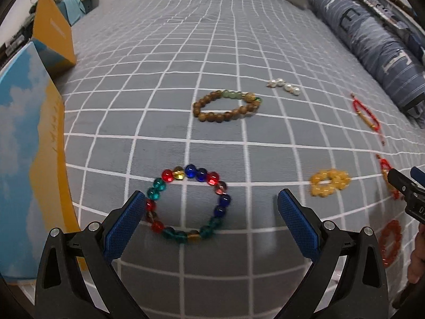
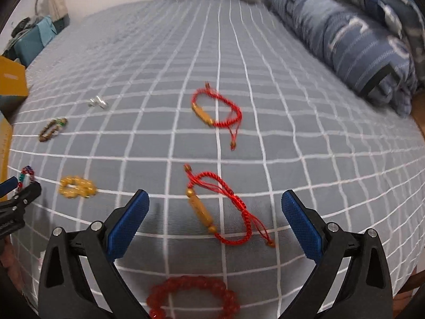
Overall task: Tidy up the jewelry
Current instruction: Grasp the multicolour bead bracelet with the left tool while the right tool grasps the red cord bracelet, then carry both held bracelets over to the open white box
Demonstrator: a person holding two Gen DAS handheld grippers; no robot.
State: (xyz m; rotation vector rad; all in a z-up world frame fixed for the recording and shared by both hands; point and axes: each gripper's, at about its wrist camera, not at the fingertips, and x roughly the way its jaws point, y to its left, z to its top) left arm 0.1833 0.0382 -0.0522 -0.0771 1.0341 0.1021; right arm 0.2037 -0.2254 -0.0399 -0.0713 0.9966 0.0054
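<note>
We've got both claws spread wide and empty over the bed [image 1: 239, 40]. Left claw [image 1: 209, 207] hovers around the multicolored glass bead bracelet [image 1: 186, 202], its left pad [image 1: 124, 220] right at the beads; can't tell if it's touching. Right claw [image 2: 215, 210] straddles a red cord bracelet [image 2: 220, 212], a red bead bracelet [image 2: 194, 297] lying nearer the camera.

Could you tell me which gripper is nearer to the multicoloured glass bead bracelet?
Left. The left gripper is open around the multicoloured bracelet, one finger at its edge. The right gripper sits well off to the side, over a red cord bracelet.
</note>
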